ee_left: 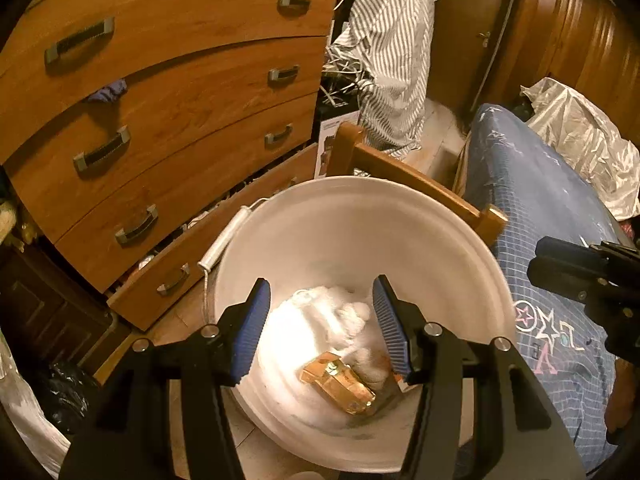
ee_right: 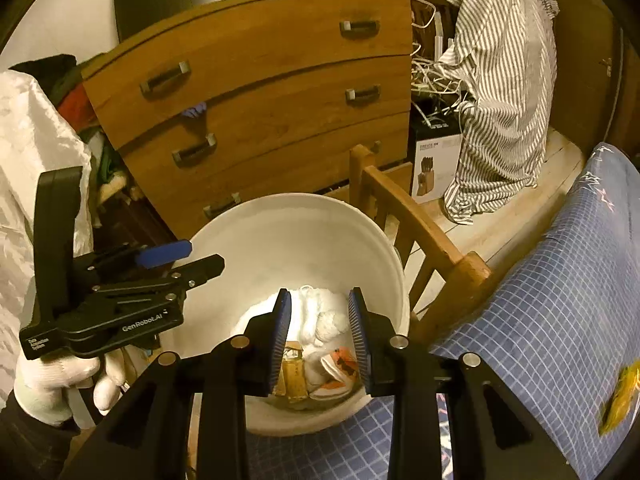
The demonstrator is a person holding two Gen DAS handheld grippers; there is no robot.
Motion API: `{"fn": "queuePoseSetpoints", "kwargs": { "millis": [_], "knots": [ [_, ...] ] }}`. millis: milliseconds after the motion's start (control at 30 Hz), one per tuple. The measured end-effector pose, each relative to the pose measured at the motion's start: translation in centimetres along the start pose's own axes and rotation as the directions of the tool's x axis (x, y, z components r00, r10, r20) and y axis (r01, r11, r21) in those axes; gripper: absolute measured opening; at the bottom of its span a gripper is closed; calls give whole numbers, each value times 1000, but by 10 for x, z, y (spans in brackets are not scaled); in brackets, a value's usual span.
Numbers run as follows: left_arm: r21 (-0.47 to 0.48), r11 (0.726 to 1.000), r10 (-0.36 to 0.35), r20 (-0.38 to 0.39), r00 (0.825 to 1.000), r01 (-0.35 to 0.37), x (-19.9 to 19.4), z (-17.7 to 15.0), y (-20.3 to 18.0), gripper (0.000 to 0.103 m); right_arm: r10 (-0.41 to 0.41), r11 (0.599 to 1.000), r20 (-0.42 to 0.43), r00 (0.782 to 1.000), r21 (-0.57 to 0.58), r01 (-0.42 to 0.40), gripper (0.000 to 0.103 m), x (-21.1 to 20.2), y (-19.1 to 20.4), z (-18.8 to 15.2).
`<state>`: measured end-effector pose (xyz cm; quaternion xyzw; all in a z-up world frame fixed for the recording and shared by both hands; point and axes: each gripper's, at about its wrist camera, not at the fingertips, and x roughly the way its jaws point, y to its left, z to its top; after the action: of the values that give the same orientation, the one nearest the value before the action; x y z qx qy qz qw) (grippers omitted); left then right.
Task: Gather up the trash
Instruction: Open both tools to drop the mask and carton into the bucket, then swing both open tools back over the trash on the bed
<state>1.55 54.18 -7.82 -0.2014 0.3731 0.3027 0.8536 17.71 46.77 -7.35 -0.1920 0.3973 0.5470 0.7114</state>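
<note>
Lying below both open jaws: trash [ee_left: 340, 364] in bucket [ee_left: 400, 220].

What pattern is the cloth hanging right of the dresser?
Grey and white stripes on the hanging cloth, clearest in the right wrist view.

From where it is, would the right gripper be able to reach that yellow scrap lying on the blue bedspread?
Probably yes. The yellow scrap lies uncovered on the bedspread, just beside the right gripper, whose jaws are open and empty over the white bucket.
</note>
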Motion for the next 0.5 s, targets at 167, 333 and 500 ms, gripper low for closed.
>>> {"fn": "queuePoseSetpoints", "kwargs": {
  "millis": [167,333,500],
  "knots": [
    [38,998,-53,26,998,52,-17,-12,-27,51,-23,999,75,997,38,20,31,-53,-15,-40],
    [131,980,-154,17,988,151,-26,-34,-87,51,-81,988,151,985,142,60,31,-123,-57,-111],
    [227,937,-266,-22,964,264,-30,-58,-160,51,-196,942,184,963,310,132,31,-199,-123,-210]
  ]
}}
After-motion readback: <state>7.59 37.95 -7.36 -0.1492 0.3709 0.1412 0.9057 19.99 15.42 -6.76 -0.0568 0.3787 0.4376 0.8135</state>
